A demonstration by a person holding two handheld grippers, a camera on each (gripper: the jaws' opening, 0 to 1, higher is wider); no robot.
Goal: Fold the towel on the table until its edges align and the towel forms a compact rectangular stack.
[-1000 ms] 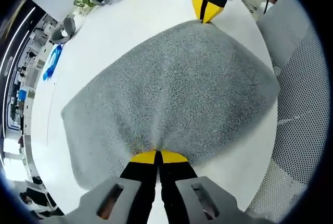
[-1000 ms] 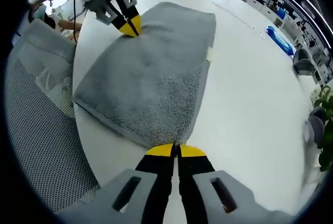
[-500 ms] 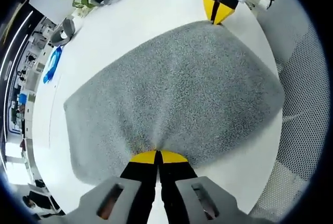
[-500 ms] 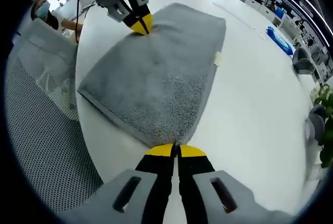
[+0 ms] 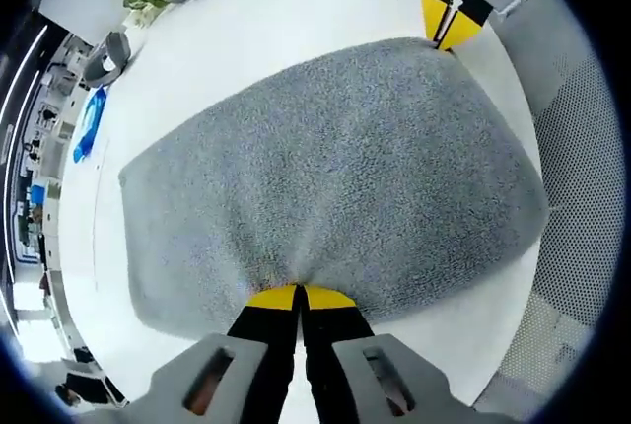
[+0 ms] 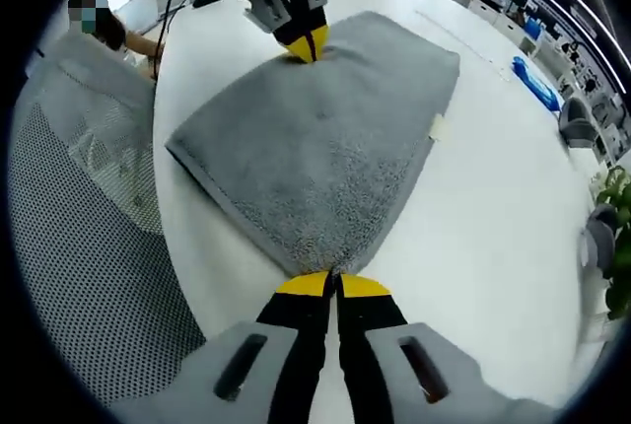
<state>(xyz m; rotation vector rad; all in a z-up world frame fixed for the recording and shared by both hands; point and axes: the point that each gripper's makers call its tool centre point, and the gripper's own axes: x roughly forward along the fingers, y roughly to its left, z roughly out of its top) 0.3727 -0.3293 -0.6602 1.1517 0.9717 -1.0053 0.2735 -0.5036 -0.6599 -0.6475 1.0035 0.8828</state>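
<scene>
Pinching towel (image 5: 335, 168) edge, fingertips hidden

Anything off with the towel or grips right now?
Nothing stands out. The grey towel lies flat on the white table, already folded, its layered edge showing along one side and a small tag sticking out at the other. The left gripper and right gripper each pinch an end, jaws closed on the cloth.

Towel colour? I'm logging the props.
Speckled grey towel, clearest in the left gripper view.
</scene>
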